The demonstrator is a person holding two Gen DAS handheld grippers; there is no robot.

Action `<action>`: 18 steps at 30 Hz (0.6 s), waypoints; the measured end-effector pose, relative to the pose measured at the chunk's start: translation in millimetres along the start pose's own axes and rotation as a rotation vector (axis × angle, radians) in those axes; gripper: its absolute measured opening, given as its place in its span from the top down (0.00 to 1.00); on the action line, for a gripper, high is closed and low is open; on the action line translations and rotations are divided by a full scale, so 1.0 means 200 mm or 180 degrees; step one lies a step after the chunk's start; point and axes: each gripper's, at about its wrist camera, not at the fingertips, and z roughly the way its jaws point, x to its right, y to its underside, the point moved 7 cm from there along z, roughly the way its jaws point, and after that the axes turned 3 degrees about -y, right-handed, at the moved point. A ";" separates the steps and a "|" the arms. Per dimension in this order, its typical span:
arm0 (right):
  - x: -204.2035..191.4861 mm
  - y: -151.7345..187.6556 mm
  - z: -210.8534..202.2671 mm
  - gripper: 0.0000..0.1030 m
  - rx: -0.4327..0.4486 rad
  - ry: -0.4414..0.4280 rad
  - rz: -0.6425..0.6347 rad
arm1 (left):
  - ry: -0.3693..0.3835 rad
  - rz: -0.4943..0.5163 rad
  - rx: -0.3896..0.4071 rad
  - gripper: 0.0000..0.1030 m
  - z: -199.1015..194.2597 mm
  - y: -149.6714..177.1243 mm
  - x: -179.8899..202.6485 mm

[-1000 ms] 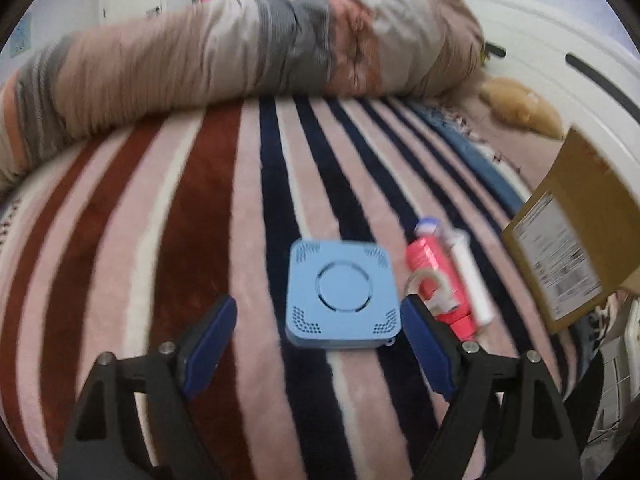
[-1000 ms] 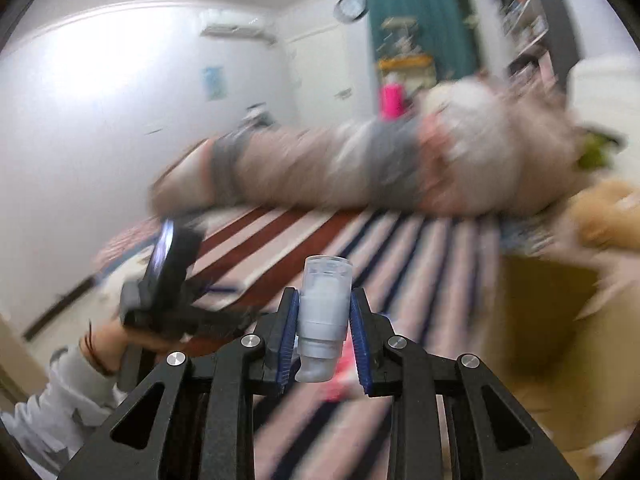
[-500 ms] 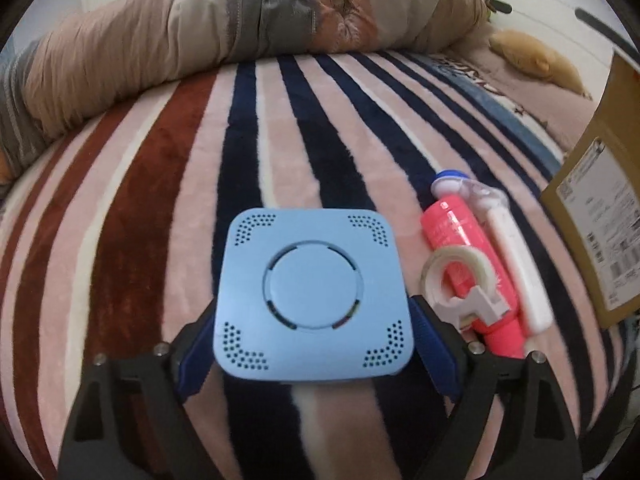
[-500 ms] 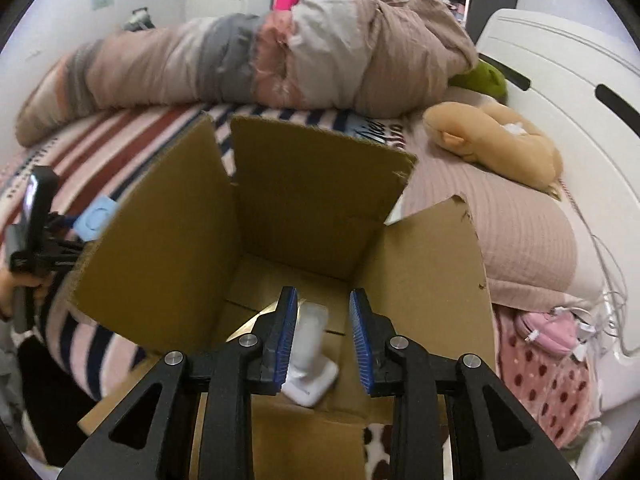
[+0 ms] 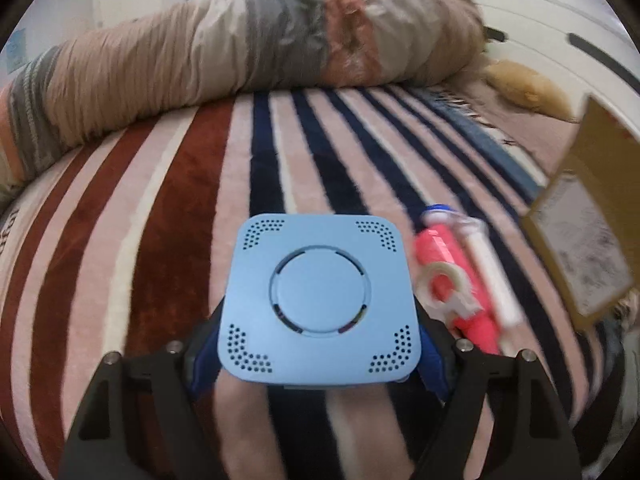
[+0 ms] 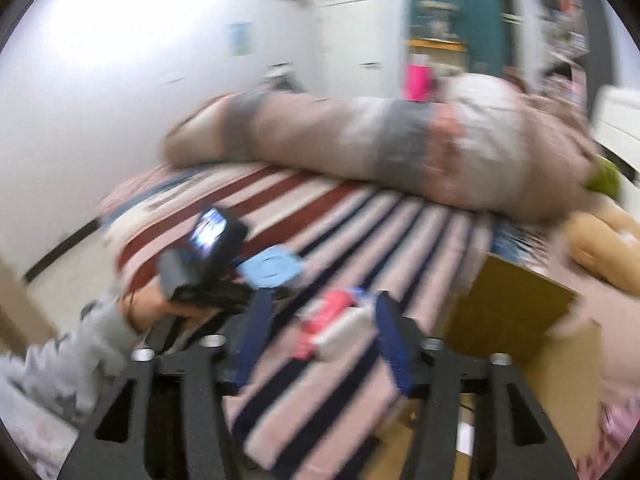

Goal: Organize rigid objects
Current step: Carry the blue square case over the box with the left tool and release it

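My left gripper (image 5: 318, 354) is shut on a flat light-blue square device (image 5: 318, 300) and holds it just above the striped blanket (image 5: 160, 220). To its right lie a pink tube (image 5: 452, 280), a white tube (image 5: 490, 276) and a tape ring in a white holder (image 5: 446, 284). My right gripper (image 6: 320, 344) is open and empty above the bed's near edge, with the pink and white items (image 6: 332, 324) between its fingers in view. The blue device (image 6: 272, 266) and the left hand's gripper (image 6: 204, 268) show at left. The view is blurred.
An open cardboard box (image 5: 580, 220) stands at the right of the bed; it also shows in the right wrist view (image 6: 508, 312). A rolled quilt (image 5: 240, 52) lies across the far side. A tan plush toy (image 5: 520, 84) lies near the white headboard (image 5: 560, 40).
My left gripper moved in, closed on the blue device and lifted it. My right gripper let the white bottle go in the box, opened and swung back toward the bed.
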 end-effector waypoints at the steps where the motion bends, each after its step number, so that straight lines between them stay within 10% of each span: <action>1: -0.06 0.01 0.05 0.23 -0.0059 -0.0098 -0.0100 | 0.0126 0.0023 -0.0011 0.25 -0.05 0.00 0.00; 5: -0.23 0.13 0.30 0.19 -0.0303 -0.0456 -0.0407 | 0.0678 0.0084 -0.0164 0.25 -0.20 0.03 0.04; 18: -0.33 0.20 0.52 0.16 -0.0109 -0.0344 -0.0683 | 0.1044 0.0578 -0.0231 0.25 -0.53 0.01 0.36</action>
